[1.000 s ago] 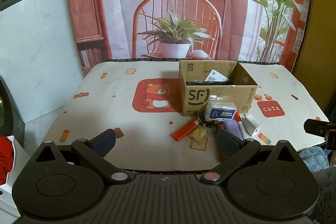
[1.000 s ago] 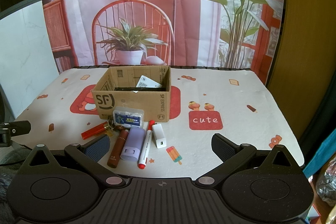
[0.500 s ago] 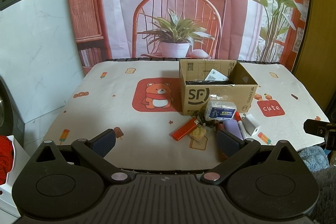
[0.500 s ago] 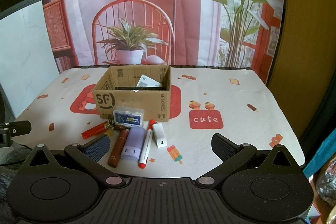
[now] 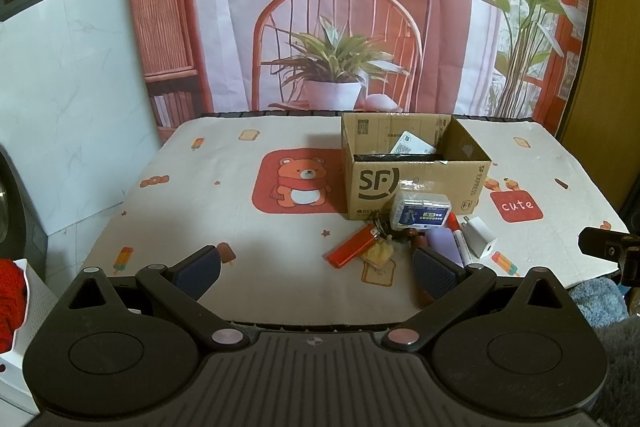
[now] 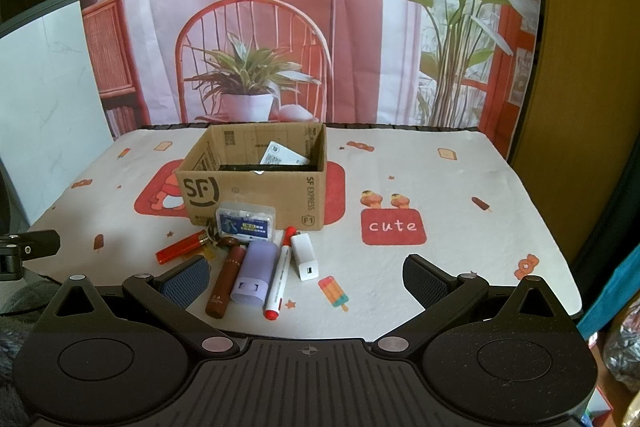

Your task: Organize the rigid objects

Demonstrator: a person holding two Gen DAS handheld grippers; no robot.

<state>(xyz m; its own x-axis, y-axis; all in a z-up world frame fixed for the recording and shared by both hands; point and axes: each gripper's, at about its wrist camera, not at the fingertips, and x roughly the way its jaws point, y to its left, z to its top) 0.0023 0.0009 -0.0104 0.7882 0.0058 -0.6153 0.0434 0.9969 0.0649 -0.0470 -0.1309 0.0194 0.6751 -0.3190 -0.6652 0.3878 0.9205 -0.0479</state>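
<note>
Both grippers are hovering wide open, holding nothing, at the table's near edge.
The left gripper (image 5: pixel 316 269) and right gripper (image 6: pixel 306 277) are facing small items lying clustered before the open brown cardboard box (image 6: pixel 256 179): red lighter (image 6: pixel 180 247), lilac tube (image 6: pixel 256 273), white charger (image 6: pixel 304 257).

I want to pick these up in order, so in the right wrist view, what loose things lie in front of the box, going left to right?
Red lighter → brown tube → purple case → red-capped marker → white charger. The clear card box and keyring overlap others, so I left them out.
</note>
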